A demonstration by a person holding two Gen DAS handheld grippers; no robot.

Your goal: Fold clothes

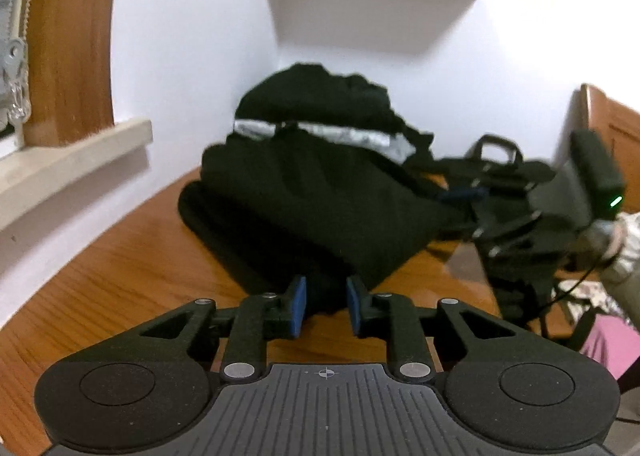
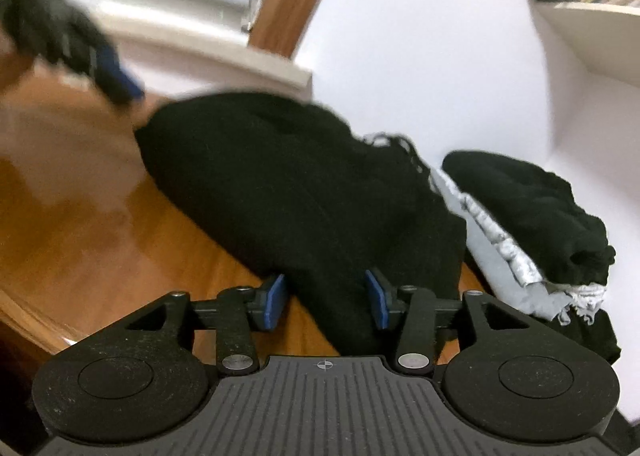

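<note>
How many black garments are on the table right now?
2: a folded black garment in front of both grippers, and a crumpled black garment on the grey cloth by the wall. More may be hidden.

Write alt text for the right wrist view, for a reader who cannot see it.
A folded black garment lies on a wooden table, its near edge between the right gripper's parted blue pads. Beyond it, another black garment sits on a grey one.
</note>
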